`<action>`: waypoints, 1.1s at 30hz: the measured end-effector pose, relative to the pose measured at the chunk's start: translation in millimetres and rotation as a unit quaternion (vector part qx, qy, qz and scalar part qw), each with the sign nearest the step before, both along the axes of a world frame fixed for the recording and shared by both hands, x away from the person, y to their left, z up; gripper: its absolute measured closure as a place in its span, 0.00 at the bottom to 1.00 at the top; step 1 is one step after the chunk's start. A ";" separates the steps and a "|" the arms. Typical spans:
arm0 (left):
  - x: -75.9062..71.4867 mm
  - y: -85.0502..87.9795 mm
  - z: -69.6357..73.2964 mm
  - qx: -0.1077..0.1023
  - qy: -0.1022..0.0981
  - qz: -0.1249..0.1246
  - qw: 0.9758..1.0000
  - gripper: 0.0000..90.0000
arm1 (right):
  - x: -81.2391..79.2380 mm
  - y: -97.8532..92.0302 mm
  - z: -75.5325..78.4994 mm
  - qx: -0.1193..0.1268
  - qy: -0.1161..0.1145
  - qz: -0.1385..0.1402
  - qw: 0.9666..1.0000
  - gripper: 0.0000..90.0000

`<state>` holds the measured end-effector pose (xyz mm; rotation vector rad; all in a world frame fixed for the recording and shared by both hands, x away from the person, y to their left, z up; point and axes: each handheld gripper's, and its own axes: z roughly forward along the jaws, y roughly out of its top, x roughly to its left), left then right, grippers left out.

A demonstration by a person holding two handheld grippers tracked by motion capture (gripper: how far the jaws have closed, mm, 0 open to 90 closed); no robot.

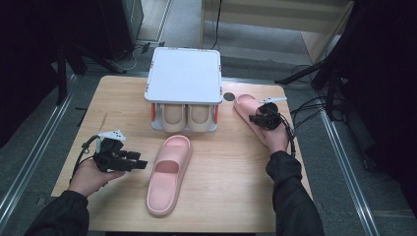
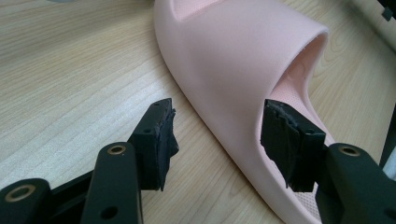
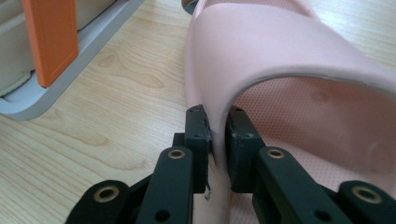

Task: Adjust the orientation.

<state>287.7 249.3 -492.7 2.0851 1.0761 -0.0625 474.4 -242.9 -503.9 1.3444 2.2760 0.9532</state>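
Your left gripper (image 1: 140,163) lies low over the table's left side with its jaws spread wide and nothing pinched. In the left gripper view the near slipper (image 2: 243,93) rests flat on the wood, its strap between the two pads: one jaw stands clear on the bare wood beside it, the other sits at the mouth of the strap, and you cannot tell whether that pad touches. In the high view this near slipper (image 1: 169,173) lies in the middle, just right of those jaws.

Behind it, the white rack (image 1: 184,76) holds a beige pair (image 1: 186,118) beneath its top.

Your right gripper (image 1: 256,118) is clamped on the far slipper (image 1: 246,110); the right gripper view shows both pads pressed onto the strap's edge (image 3: 215,126).

The table (image 1: 226,187) is pale wood grain, standing on grey floor with dark stands and cables around it.
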 end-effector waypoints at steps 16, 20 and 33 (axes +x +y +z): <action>6.9 0.5 1.1 -0.002 0.000 0.001 1.000 0.48 | -19.8 -7.0 32.1 0.042 0.010 -0.007 0.999 0.95; 10.9 -1.1 2.6 -0.002 -0.003 -0.002 1.000 0.47 | -35.9 -5.5 36.5 0.029 0.008 0.002 1.000 0.95; 30.4 -10.4 4.7 -0.003 0.004 -0.010 1.000 0.45 | -97.8 4.5 54.4 0.027 -0.002 0.026 0.999 0.95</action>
